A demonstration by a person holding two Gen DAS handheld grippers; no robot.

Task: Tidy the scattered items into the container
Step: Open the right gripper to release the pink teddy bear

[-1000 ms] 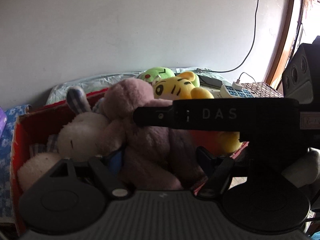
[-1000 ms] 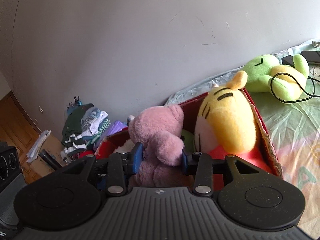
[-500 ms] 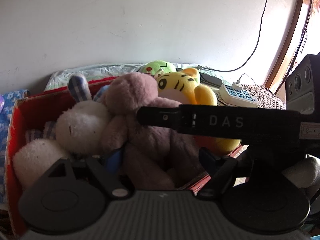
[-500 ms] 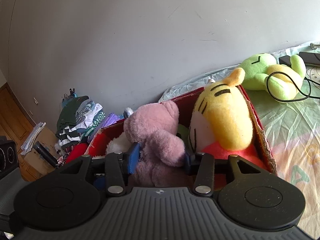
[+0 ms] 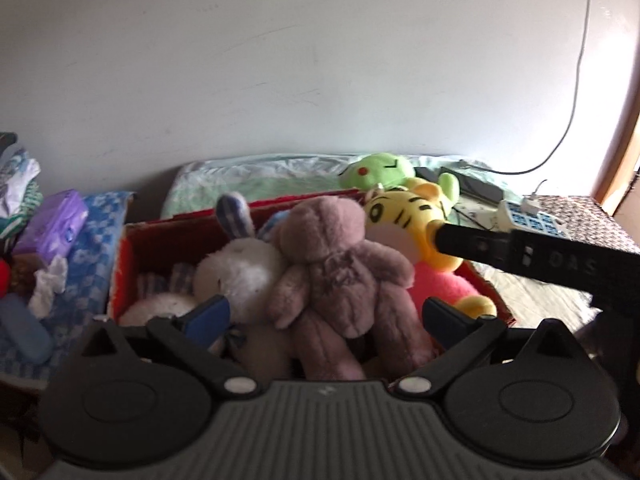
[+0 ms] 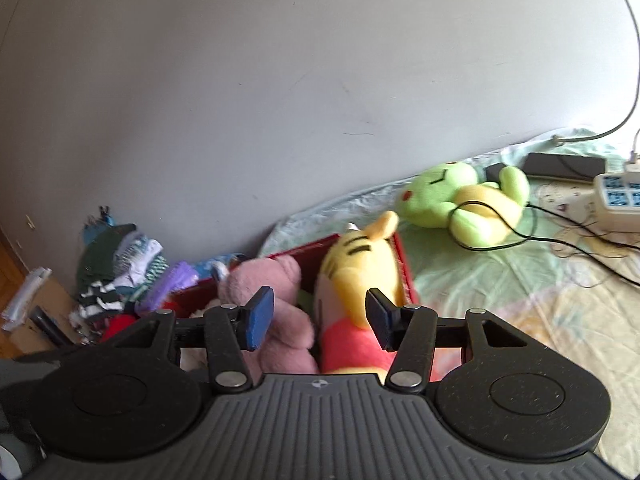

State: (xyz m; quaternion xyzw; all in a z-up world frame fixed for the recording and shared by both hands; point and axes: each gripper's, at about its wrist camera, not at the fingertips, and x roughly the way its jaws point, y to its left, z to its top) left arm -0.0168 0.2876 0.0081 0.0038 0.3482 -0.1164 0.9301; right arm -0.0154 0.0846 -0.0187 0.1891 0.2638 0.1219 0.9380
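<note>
A red cardboard box on the bed holds a pink plush bear, a white plush rabbit and a yellow plush tiger. My left gripper hangs over the box's near side, jaws opening wide, the bear's legs between them untouched. My right gripper is above the box with its jaws opening; the bear and tiger lie behind the gap, pads clear of both. Its black body crosses the left wrist view. A green plush frog lies on the sheet outside the box.
A power strip and black cables lie right of the frog. Folded clothes and a purple pack are piled left of the box. The wall runs close behind the bed.
Both grippers have let go of the pink bear, spread their jaws and drawn up and back. The bear now rests in the box against the rabbit.
</note>
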